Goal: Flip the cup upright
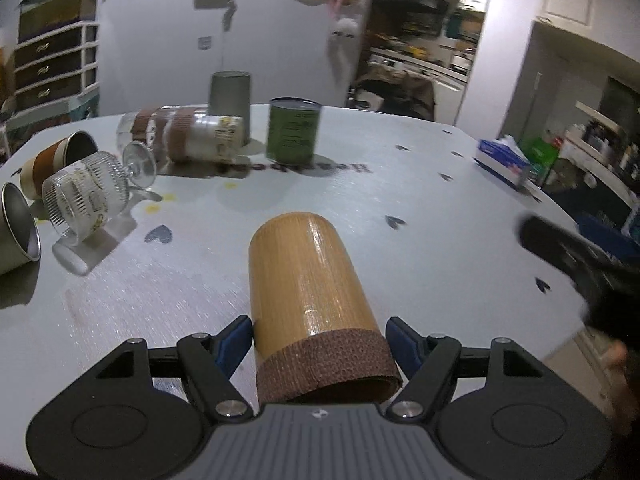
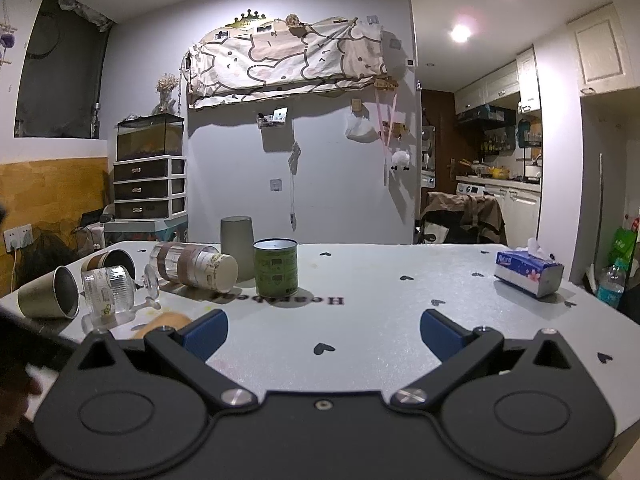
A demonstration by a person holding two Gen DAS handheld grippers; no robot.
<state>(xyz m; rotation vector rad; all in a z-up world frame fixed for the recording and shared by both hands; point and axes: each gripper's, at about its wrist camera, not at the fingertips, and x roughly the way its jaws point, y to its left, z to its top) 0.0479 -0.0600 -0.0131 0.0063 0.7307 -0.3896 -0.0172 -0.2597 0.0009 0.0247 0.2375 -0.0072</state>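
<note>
Bamboo cup (image 1: 312,300) lies on its side on the surface (image 1: 400,208), fully seen only in the left wrist view; the right view catches just its end. Left claw (image 1: 320,340) brackets its brown-banded mouth end, pads near, grip unconfirmed. Right claw (image 2: 324,330) gapes wide, empty.

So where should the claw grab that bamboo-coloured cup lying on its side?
Probably across the brown-banded end of the bamboo cup, coming from its open mouth, as the left claw is placed now. The cup lies along the claw's line, so its round sides face the two blue fingers.
</note>
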